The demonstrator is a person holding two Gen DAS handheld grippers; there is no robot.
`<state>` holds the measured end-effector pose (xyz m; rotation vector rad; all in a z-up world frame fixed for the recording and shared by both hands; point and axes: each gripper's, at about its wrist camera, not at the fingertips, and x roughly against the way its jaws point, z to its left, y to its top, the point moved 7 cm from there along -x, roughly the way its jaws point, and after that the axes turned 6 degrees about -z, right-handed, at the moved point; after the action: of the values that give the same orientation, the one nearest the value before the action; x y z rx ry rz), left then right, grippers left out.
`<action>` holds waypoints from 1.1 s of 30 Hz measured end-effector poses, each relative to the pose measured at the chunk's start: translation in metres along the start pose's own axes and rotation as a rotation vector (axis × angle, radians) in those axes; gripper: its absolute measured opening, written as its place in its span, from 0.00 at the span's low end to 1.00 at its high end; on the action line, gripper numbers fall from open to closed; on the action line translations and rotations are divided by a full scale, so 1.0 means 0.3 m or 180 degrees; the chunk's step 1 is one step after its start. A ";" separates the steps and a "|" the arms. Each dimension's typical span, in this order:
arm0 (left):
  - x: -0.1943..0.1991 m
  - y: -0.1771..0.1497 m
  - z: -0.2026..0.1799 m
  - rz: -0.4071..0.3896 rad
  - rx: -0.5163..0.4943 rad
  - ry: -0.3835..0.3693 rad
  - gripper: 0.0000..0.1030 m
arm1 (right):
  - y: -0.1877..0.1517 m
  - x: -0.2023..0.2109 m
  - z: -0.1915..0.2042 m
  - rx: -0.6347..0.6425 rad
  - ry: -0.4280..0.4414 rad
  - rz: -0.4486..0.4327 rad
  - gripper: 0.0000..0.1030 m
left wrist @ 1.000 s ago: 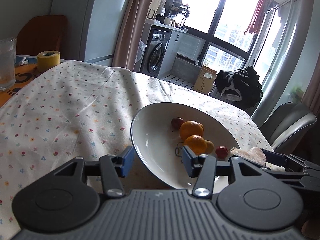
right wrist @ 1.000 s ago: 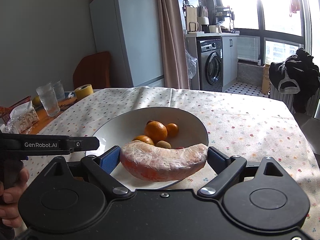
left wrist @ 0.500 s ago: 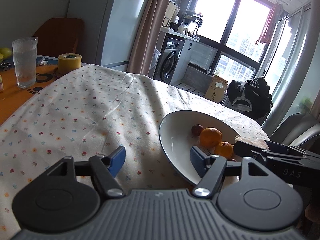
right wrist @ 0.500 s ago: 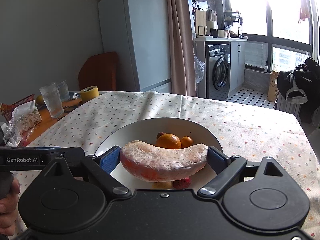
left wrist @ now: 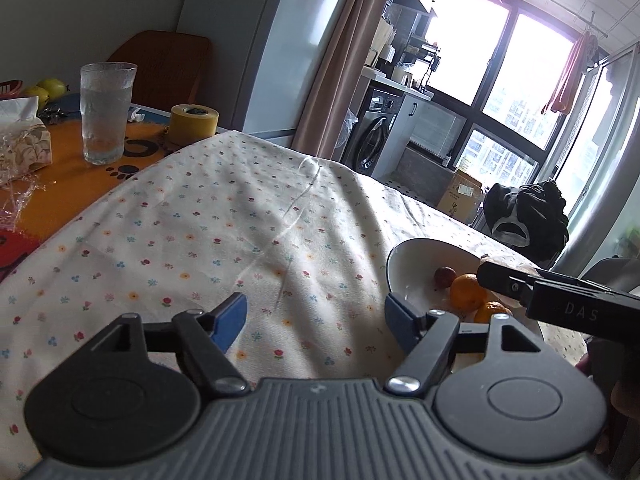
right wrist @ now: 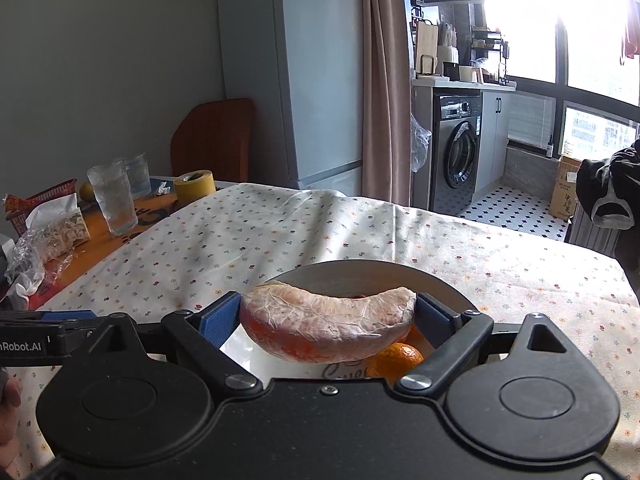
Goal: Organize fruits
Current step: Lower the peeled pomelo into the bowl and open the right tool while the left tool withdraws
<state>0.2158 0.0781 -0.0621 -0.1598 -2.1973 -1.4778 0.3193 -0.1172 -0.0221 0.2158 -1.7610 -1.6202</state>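
My right gripper (right wrist: 328,316) is shut on a peeled pomelo segment (right wrist: 328,326), pink flesh under white membrane, held just above the white bowl (right wrist: 360,272). An orange (right wrist: 394,356) shows in the bowl below the segment. In the left wrist view the bowl (left wrist: 404,256) sits at the right with two oranges (left wrist: 464,290) and a small dark red fruit (left wrist: 445,276) inside. My left gripper (left wrist: 314,314) is open and empty over the floral tablecloth (left wrist: 224,216), left of the bowl. The right gripper's black finger (left wrist: 516,282) reaches over the bowl.
A glass of water (left wrist: 106,112), a yellow tape roll (left wrist: 194,124), a tissue pack (left wrist: 20,136) and yellow-green fruit (left wrist: 44,88) stand at the table's far left on an orange mat. A wooden chair (right wrist: 214,136) and a fridge (right wrist: 292,80) stand behind.
My left gripper has drawn away to the left, so the bowl slid to the right of its view. My right gripper carried the segment forward and lower over the bowl.
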 end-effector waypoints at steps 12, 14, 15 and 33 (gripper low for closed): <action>0.021 -0.003 0.055 -0.0001 0.0088 0.0083 0.73 | 0.016 0.007 -0.003 -0.0127 -0.0036 -0.0141 0.92; 0.027 -0.005 0.044 -0.0003 0.0097 0.0060 0.77 | 0.017 0.023 -0.007 -0.0127 -0.0035 -0.0140 0.96; 0.029 -0.004 0.037 -0.0010 0.0092 0.0056 0.79 | 0.017 0.032 -0.006 -0.0129 -0.0032 -0.0142 0.97; 0.135 0.002 -0.028 -0.0155 -0.0048 -0.0055 0.87 | 0.002 0.172 0.036 -0.0196 0.0069 -0.0159 1.00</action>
<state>0.1832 0.0639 -0.0408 -0.1255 -2.2189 -1.5249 0.2757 -0.1379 -0.0009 0.2493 -1.6990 -1.6988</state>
